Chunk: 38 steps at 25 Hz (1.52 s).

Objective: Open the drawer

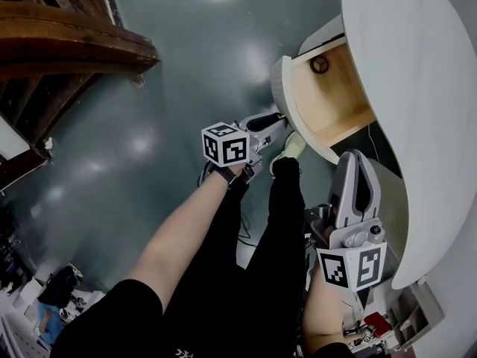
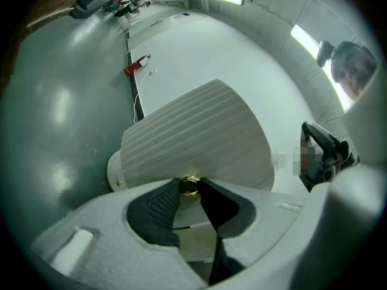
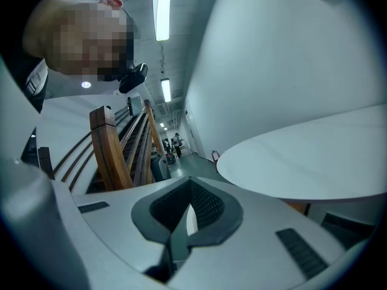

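Brass knob (image 2: 190,187) of pulled-out drawer (image 1: 337,88) clamped in left claw (image 2: 190,182); right claw (image 3: 189,183) closed, empty, near drawer side.

A glossy grey-green floor (image 1: 186,66) shows soft glare under ceiling strip lights (image 3: 161,11). A wooden stair railing (image 3: 109,150) stands near white walls (image 3: 272,59). A small red thing (image 2: 136,65), perhaps a fire extinguisher, sits at one wall's foot.

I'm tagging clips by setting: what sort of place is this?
Probably a large indoor hall or lobby in a public or office building, not a home: a glossy grey floor, a wooden staircase and long ceiling strip lights leading down a corridor.
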Tool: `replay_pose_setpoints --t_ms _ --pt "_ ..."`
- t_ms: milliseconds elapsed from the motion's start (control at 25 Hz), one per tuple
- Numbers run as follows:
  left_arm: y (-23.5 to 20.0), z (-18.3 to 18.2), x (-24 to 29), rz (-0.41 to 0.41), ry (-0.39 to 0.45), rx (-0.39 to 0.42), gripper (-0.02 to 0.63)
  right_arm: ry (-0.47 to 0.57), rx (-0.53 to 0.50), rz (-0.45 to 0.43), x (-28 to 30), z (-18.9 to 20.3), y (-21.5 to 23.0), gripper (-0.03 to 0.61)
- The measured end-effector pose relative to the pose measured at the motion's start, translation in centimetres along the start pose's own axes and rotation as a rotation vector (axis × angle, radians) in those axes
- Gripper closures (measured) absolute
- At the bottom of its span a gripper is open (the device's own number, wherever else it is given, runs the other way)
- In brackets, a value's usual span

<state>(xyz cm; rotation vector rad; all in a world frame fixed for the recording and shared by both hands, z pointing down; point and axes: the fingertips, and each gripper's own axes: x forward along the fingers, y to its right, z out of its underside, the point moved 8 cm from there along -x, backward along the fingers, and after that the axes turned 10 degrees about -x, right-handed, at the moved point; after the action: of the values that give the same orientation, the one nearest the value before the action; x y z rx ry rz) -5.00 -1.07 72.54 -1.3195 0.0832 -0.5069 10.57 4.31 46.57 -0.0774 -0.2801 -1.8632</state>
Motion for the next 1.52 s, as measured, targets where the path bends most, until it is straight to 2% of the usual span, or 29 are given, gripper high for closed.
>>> replay_pose_setpoints --t_ms 640,920,1040,1200,1520 --pt "-0.4 0.4 -2.1 -0.019 -0.008 -0.029 0.503 -0.012 -0.025 -0.025 -0.1 -0.4 -1.4 0.565" --pt "1.4 0.3 -4.3 -0.030 -0.021 -0.030 0.505 -0.009 -0.029 -0.031 -0.2 -1.7 -1.6 0.565" --pt "3.2 -0.2 -5.2 -0.026 -0.024 -0.024 0.516 -0.012 -0.025 -0.030 -0.3 -2.5 -1.5 0.565" --pt "6.9 -1.3 -6.6 -0.011 -0.022 0.002 0.562 -0.012 -0.012 -0.035 -0.5 -3.9 -1.6 0.565" --pt "17.6 -4.9 -9.6 0.015 0.021 0.125 0.601 0.004 -0.032 -0.058 -1.4 -9.1 -2.2 0.565"
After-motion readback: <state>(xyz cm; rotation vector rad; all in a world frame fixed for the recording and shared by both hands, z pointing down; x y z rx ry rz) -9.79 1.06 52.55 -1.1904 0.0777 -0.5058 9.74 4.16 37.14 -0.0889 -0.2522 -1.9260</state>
